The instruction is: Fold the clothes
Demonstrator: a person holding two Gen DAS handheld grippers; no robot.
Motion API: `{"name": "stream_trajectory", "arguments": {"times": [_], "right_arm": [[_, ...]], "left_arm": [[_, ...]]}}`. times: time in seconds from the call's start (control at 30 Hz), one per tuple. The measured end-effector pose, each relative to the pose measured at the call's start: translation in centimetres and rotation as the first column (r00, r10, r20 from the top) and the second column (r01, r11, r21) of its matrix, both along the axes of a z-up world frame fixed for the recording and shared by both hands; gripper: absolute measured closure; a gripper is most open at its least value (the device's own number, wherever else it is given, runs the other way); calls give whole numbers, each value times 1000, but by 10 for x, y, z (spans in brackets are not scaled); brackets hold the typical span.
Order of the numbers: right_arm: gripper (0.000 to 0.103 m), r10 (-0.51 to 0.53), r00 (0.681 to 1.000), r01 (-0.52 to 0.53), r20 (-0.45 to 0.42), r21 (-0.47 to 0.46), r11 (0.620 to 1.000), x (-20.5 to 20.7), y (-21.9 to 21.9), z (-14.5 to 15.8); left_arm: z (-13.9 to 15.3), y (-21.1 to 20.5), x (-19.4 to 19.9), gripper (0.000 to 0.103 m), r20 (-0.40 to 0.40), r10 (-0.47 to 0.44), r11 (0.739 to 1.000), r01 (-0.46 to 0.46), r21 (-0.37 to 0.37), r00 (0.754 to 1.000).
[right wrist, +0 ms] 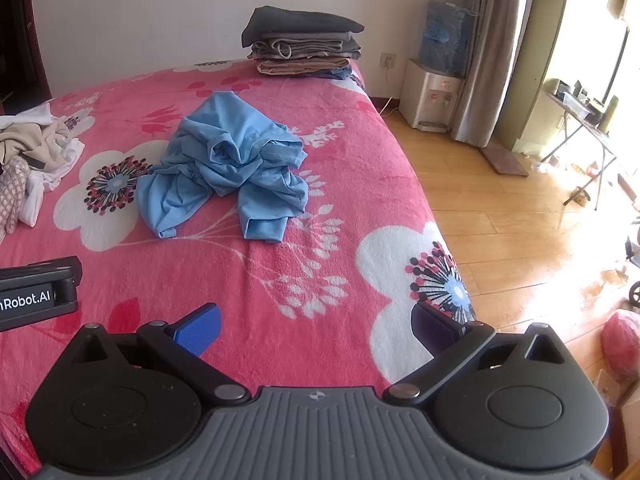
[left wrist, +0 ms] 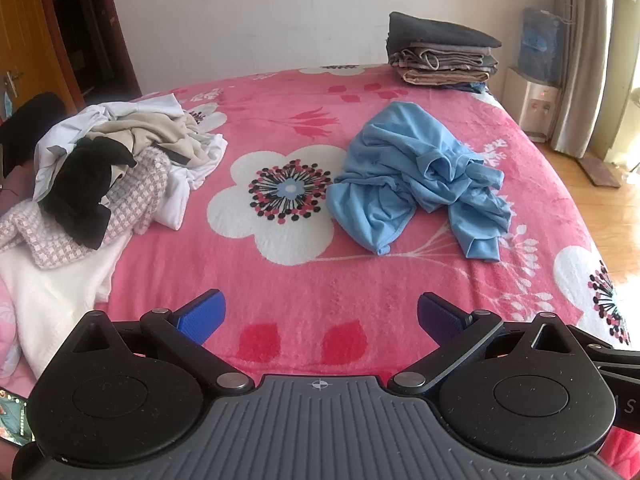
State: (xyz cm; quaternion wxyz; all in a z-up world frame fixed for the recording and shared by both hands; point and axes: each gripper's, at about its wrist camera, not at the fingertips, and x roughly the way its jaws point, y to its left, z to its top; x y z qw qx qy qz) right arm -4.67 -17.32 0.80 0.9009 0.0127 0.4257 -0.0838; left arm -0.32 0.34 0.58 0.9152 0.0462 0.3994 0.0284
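Note:
A crumpled light blue garment (left wrist: pixel 416 176) (right wrist: pixel 228 164) lies in a heap on the pink flowered blanket (left wrist: pixel 304 288) (right wrist: pixel 344 184). A pile of unfolded clothes (left wrist: pixel 104 172) (right wrist: pixel 28 152), white, beige, black and checked pink, sits at the left. Folded dark and brown clothes form a stack (left wrist: pixel 440 50) (right wrist: pixel 304 44) at the far end of the bed. My left gripper (left wrist: pixel 320 318) is open above the near blanket, well short of the blue garment, holding nothing. My right gripper (right wrist: pixel 316 328) is open too, empty, near the bed's right side.
The bed's right edge drops to a wooden floor (right wrist: pixel 512 216). A water dispenser (right wrist: pixel 434 96) and a curtain (right wrist: pixel 492 52) stand by the far wall. The left gripper's body (right wrist: pixel 38 292) shows at the left of the right wrist view. A door (left wrist: pixel 24 40) is far left.

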Motion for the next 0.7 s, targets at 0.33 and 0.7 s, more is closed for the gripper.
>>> {"name": "stream_trajectory", "arguments": {"times": [0.33,0.7], "right_arm": [[0,-4,1000,4,-10,4,1000,1,0,-2],[0,-6,1000,6,-20,7,1000,1,1,-5]], "left_arm": [[-2,0,0,0,-5,0,1000,0,4,1000],[-5,1,1,0,-9,3,1000,-3,6,1000]]}}
